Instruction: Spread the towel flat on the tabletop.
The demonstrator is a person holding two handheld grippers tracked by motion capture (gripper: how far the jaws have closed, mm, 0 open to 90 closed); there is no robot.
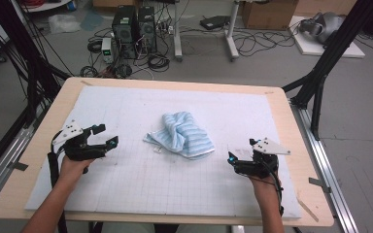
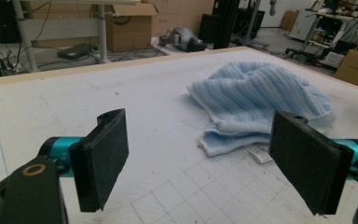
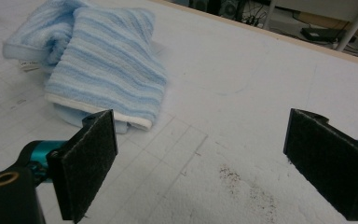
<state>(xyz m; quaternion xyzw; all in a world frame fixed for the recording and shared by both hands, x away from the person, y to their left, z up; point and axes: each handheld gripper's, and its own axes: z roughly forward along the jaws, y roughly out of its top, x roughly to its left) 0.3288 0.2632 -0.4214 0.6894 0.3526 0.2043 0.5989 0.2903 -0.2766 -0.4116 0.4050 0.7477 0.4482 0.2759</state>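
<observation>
Crumpled light-blue striped terry towel (image 1: pixel 182 134) sits near the middle of the tabletop (image 1: pixel 291 126), on the white gridded foam mat (image 1: pixel 126 184) that covers most of the light wooden top, slightly nearer the far edge than the near one. The towel is bunched and folded over itself, a cream hem runs along its lower edge, and a small white care label (image 2: pixel 260 153) pokes out on the mat at its near-left side. Left gripper (image 1: pixel 104 135) is held in a hand over the left part of the mat, near the left edge, well apart from the towel; its fingers (image 2: pixel 101 156) are spread wide with nothing between them, pointing toward the towel. Right gripper (image 1: pixel 230 154) is held in the other hand over the right part of the mat, toward the near-right corner, near the towel's right end but not touching; its fingers (image 3: pixel 86 161) are also spread wide and empty. A patch of brown specks (image 3: pixel 249 186) lies on the mat just ahead of the right gripper.
</observation>
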